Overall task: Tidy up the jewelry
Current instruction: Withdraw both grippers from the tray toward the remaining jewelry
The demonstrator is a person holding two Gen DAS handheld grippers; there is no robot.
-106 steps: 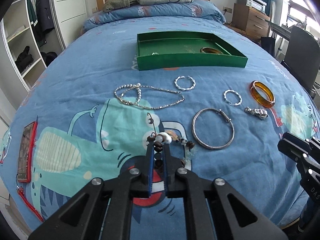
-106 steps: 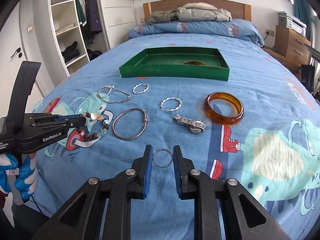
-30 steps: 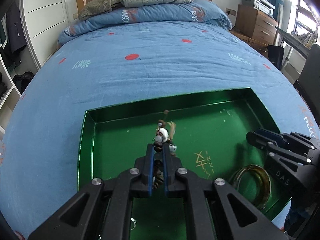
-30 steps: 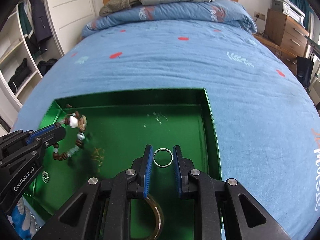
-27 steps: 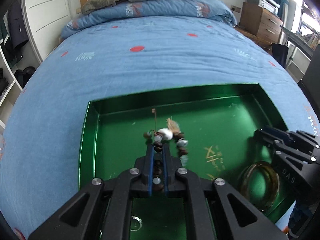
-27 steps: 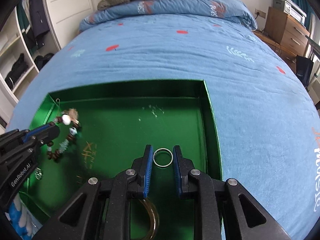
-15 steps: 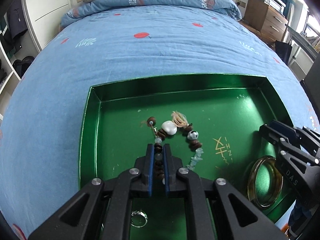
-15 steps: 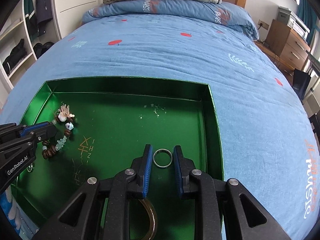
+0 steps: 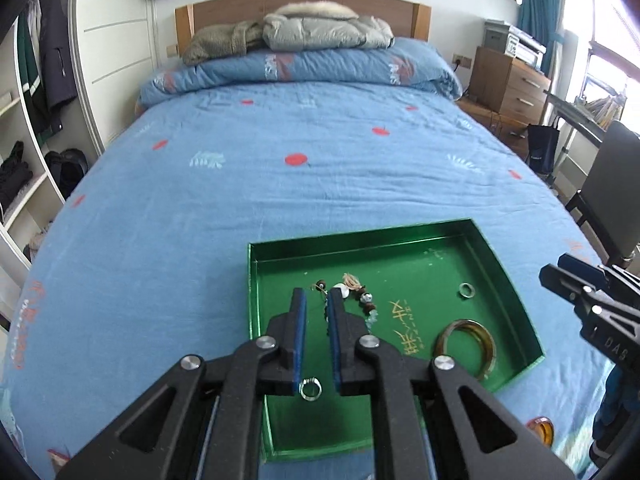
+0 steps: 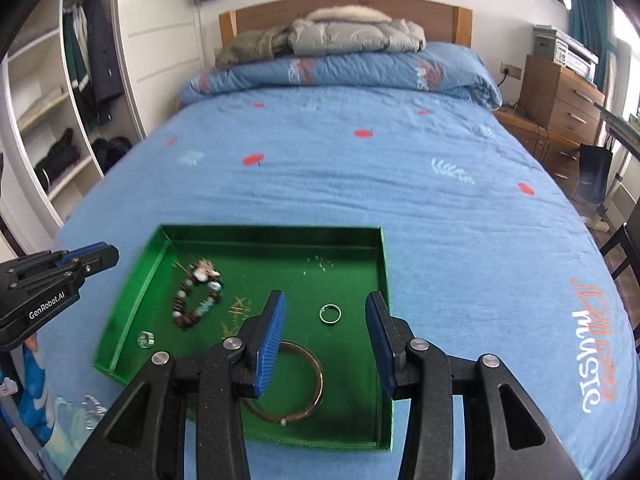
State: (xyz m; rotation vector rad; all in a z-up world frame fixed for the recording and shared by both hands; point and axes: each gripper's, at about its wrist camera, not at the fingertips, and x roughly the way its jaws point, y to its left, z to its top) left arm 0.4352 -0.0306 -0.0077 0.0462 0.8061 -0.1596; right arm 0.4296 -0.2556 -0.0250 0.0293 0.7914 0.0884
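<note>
Hovering over the green tray [image 10: 272,230], both grippers are seen empty. The right gripper [image 10: 326,300] is caught with its jaws opening, and nothing is pressed between the blue pads. The ring [image 10: 330,314] is seen through the gap, lying flat on the tray floor at frame centre. The left gripper [image 9: 316,300] is held with its jaws a narrow slit apart and nothing pinched. The bracelet [image 10: 196,300] lies curled on the tray floor, just beyond the left tips and toward the tray's left wall in the right view. A bangle [image 10: 316,376] and a second small ring [image 10: 146,339] are also in the tray.

The next move is judged to turn on what is left outside the tray, and that lies toward the bottom edge of both frames, on the bed [image 9: 280,180]. An amber bangle [image 9: 540,428] is glimpsed at the lower right of the left view, below the right gripper, so the right hand is judged the nearer one. A blurred silver piece [image 10: 91,410] shows at the lower left of the right view, under the left gripper. A pull back toward the frame bottom is called for from both.
</note>
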